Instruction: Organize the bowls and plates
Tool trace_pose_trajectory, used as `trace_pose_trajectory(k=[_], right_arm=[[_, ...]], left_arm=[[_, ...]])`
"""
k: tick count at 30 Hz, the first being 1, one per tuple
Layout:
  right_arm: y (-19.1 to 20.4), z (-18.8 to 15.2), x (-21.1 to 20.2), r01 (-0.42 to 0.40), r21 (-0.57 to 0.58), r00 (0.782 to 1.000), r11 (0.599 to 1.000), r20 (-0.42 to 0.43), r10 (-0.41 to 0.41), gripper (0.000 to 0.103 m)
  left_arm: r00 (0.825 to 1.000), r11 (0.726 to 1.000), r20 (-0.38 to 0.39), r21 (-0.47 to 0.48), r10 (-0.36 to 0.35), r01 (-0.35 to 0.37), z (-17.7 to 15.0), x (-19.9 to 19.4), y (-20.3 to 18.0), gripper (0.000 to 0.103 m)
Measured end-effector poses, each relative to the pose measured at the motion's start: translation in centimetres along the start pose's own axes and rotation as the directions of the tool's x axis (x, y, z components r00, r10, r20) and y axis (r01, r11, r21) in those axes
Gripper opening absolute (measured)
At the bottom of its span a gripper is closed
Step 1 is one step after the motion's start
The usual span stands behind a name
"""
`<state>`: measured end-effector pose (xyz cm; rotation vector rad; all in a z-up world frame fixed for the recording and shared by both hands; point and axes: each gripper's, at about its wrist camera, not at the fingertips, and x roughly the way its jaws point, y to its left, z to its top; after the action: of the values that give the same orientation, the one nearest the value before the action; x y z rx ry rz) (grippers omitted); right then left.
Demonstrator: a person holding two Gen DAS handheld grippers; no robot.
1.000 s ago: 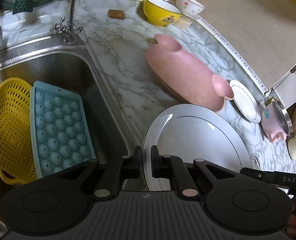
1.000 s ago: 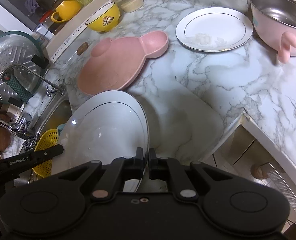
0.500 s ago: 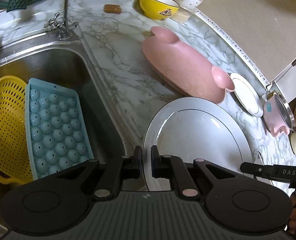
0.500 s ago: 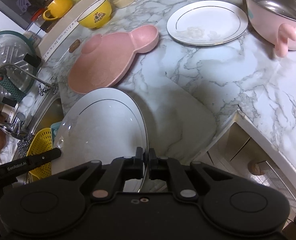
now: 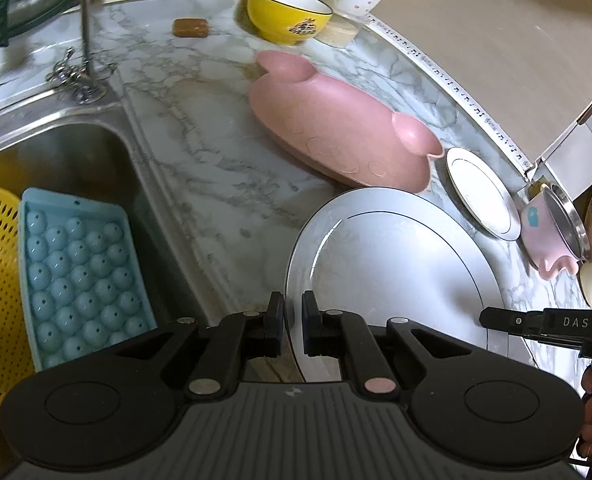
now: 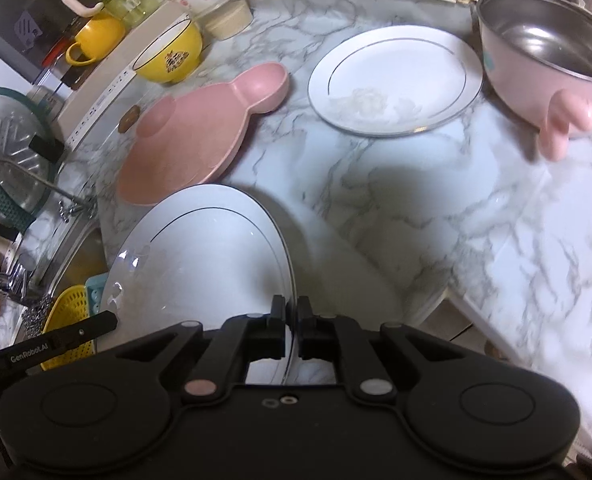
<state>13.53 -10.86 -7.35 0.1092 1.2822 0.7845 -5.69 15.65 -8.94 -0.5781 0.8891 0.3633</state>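
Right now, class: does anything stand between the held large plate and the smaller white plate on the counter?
Nothing visible does. Bare marble counter lies between the large plate and the smaller plate; the pink tray sits off left.

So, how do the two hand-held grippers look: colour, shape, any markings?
Both are matte black, with two round discs on a wide body and slim straight fingers. The left hand-held gripper has a ribbed grey base. White lettering: "GenRobot.AI" on its side, "DAS" on the right hand-held gripper.

My left gripper (image 5: 292,326): black, round silver and pink pivot rivets. Right gripper (image 6: 291,330): same build. Arms lettered "DAS", "GenRobot.AI".
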Motion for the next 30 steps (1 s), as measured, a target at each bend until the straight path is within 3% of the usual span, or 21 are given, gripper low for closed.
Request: trace_pose_trajectory(k=[14,17,30], right_arm=[[-1.0,1.4,0.3,0.007,0.047,1.000,0.999,0.015,-0.008,0.007],[-1.2,1.4,0.1,0.003,0.057,1.000,0.998,0.014,-0.004,0.011],[1.3,1.5,-2.8,0.024,-0.082,0.996,0.996,0.087,-0.017,0.027]], left_arm=[[1.000,1.000,-0.008,0.023,-0.012,0.013,1.4,1.3,-0.7,0.008],[1.000,1.000,-0.014,0.024,-0.017,0.017,1.5,1.3,-0.6,0.008],[0.999,0.994,0.043,0.102,0.032,-0.037,1.7,-1.1,-1.0,0.008]])
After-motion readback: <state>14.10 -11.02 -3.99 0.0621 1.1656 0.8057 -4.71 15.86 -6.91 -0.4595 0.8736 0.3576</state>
